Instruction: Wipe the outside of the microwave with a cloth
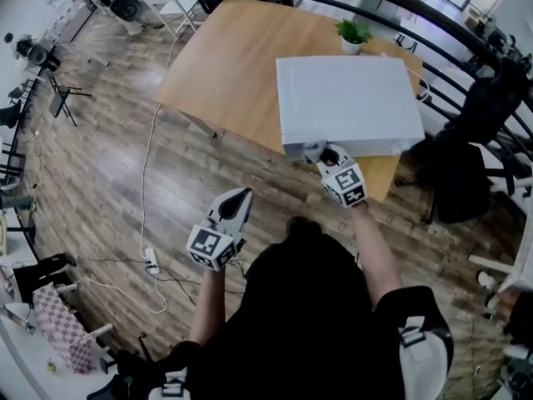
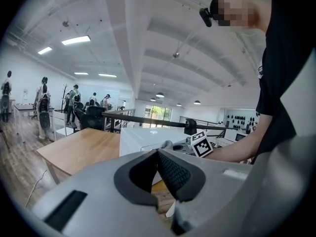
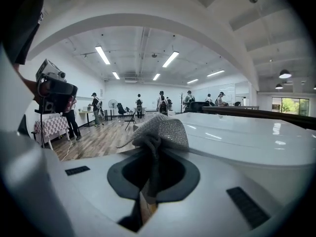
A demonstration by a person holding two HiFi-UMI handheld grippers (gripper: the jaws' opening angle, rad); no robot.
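Observation:
A white microwave (image 1: 348, 102) stands on a wooden table (image 1: 225, 65); its glossy top (image 3: 237, 137) fills the right gripper view. My right gripper (image 1: 319, 152) is shut on a grey cloth (image 3: 160, 130), which bunches up past the jaws and rests at the microwave's near front edge (image 1: 314, 149). My left gripper (image 1: 236, 204) hangs lower and to the left, off the table, shut with nothing between its jaws. In the left gripper view the microwave (image 2: 148, 137) and the right gripper's marker cube (image 2: 200, 144) show ahead.
A small potted plant (image 1: 353, 33) stands behind the microwave. A black railing (image 1: 433, 15) curves behind the table, with a dark chair (image 1: 466, 165) to the right. A white cable and power strip (image 1: 151, 261) lie on the wooden floor at left. Several people stand far off.

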